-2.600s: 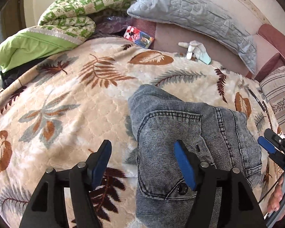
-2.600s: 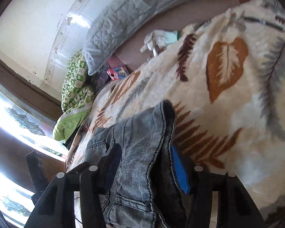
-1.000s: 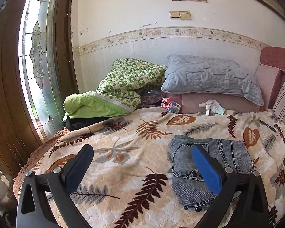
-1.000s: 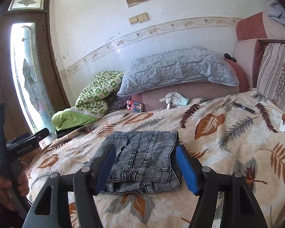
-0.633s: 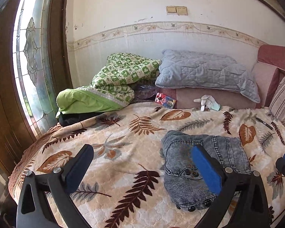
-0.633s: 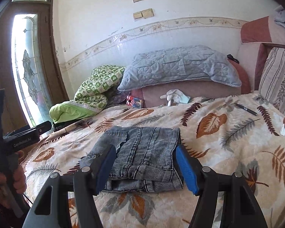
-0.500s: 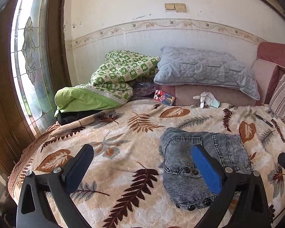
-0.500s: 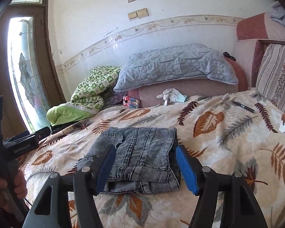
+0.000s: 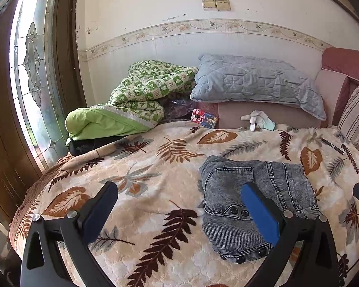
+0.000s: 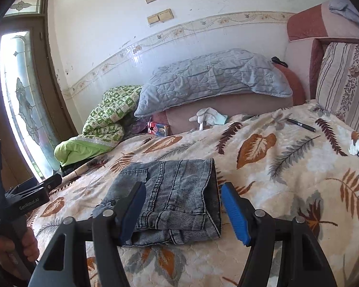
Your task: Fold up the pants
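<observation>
A: Where are the pants sitting right now?

B: They are lying on the bed, folded into a small grey square. Take the grey pillow as your mark. The pants are lying well in front of it, near the bed's front edge.

A: Is anything holding them?

B: No. The right tool is hanging just above the near side of the pants, with its blue pads spread wide. Nothing is sitting between them. The left tool is hanging wide too, and it is holding nothing. From that side, one blue pad is showing in front of the pants and the other is out over the bare blanket.

A: So which step is going on?

B: I think the folding is done, or almost done. The pants are looking like a neat stack of layers, and both tools are looking free.

A: What is the next move asking for?

B: Maybe only a little tidy-up. The bottom layer is sticking out a bit at the near edge. A tool could be pressing the top flat or nudging that edge in. It should be going softly, so the stack is not sliding open.

A: What else is lying near the pillow?

B: A white glove is lying just in front of it, and a black pen is lying off to the side. Both are well apart from the pants.
</observation>
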### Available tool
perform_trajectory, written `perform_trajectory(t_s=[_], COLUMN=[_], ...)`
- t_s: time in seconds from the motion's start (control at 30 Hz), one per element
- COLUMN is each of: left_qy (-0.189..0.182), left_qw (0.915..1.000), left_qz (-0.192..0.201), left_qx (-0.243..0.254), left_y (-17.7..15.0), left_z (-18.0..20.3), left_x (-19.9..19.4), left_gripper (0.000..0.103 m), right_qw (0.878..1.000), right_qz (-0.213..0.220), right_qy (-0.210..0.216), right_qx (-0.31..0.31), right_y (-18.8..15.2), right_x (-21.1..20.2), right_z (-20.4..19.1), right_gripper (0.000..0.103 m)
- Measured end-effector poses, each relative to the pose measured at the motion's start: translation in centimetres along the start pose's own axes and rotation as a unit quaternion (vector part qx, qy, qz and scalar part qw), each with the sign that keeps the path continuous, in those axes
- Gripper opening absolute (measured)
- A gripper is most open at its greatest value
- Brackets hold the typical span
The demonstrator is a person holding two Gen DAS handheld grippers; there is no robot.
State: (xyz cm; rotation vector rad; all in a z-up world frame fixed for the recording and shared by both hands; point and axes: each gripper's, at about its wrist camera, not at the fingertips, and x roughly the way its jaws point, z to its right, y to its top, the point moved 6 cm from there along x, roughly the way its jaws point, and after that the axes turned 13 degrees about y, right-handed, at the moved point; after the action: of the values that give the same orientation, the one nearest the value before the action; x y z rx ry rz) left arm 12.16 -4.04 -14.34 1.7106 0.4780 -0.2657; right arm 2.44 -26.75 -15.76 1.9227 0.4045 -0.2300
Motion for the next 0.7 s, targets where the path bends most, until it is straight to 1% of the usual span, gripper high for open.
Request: perform_trajectory(t_s=[0.37, 0.7], left_qy=[0.0, 0.0], left_qw=[1.0, 1.0], left_qz=[-0.002, 0.0], left_qx=[0.002, 0.006], left_y=[-0.11, -0.18], left_z=[-0.09, -0.05], left_x=[0.04, -0.18], left_gripper=[0.103, 0.103], right_qw=[1.0, 1.0], right_qz=[-0.011, -0.01], right_qy=[-0.003, -0.004], right_qx=[-0.005, -0.005], right_y=[-0.42, -0.4], right_x=[0.43, 0.38], right_z=[-0.16, -0.2], right_gripper=[0.069, 0.069])
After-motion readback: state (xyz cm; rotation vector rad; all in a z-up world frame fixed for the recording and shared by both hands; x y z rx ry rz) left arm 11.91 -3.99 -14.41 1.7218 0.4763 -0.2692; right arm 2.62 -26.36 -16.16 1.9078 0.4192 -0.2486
